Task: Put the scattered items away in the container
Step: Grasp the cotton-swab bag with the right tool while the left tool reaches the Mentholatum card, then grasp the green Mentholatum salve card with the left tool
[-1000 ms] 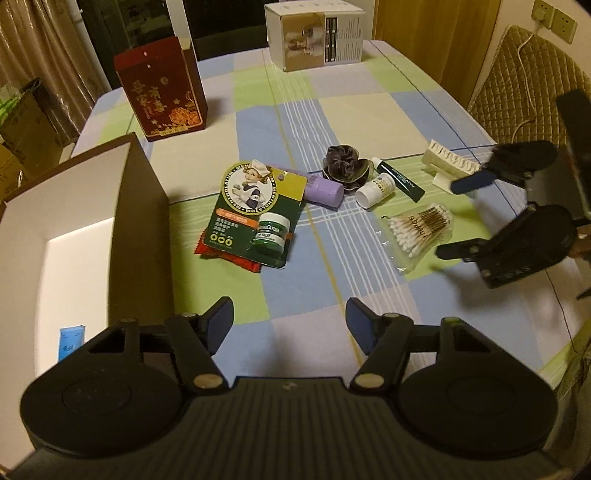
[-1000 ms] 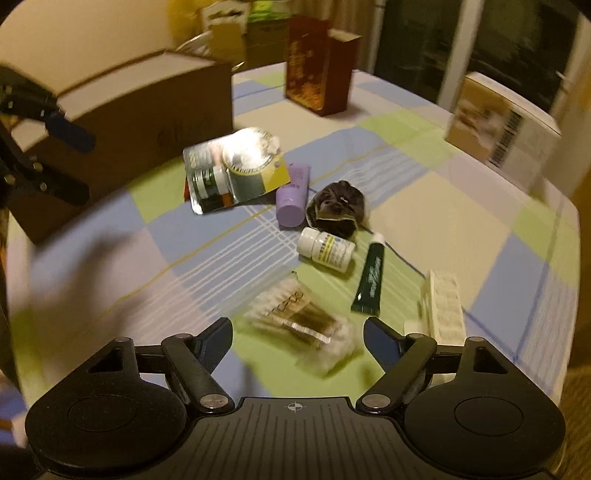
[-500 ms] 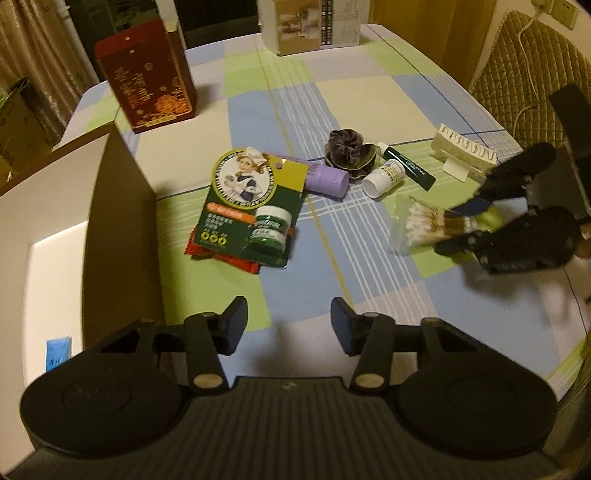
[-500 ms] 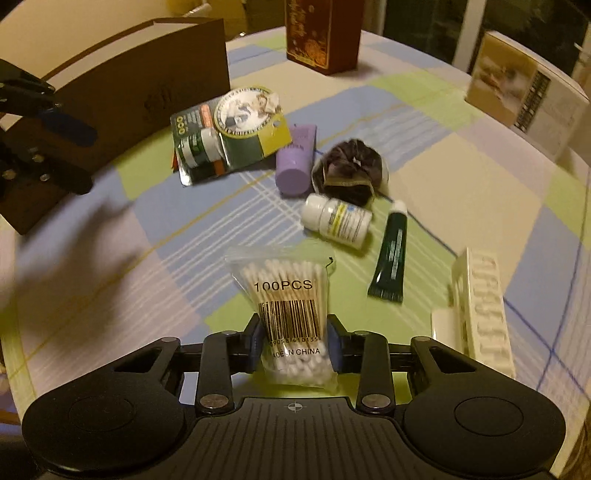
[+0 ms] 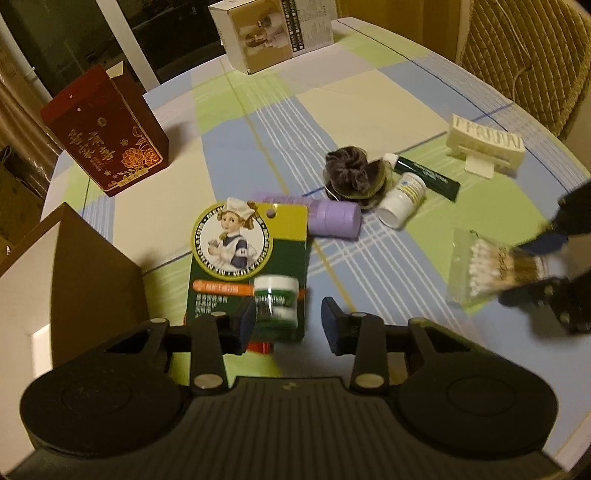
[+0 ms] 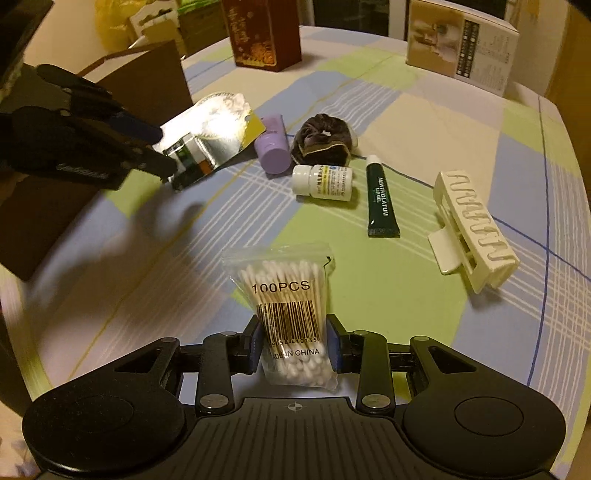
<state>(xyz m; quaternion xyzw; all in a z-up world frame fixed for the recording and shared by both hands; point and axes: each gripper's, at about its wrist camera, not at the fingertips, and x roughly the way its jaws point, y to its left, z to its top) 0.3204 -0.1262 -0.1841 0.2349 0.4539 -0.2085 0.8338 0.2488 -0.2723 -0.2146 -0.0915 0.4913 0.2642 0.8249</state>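
Clamping a clear bag of cotton swabs (image 6: 291, 317) between its 2 fingers, the right hand-held gripper (image 6: 294, 345) holds the bag by its lower end, with the printed "100PCS" and barcode facing the camera. The left hand-held gripper (image 5: 288, 325) has its fingers apart, nothing between them, poised over the green blister card (image 5: 255, 254) and its small green jar. The brown cardboard box (image 5: 74, 280), the container, stands open at the left edge of the tabletop (image 6: 388, 110), just beside the card. Scattered on the checked cloth are a purple tube (image 6: 273, 149), a dark scrunchie (image 6: 321, 142), a white pill bottle (image 6: 323, 179), a dark green lip-gel tube (image 6: 382, 197) and a cream hair claw (image 6: 472, 229). A red box (image 5: 103, 129) and a white carton (image 5: 273, 29) stand at the far side.
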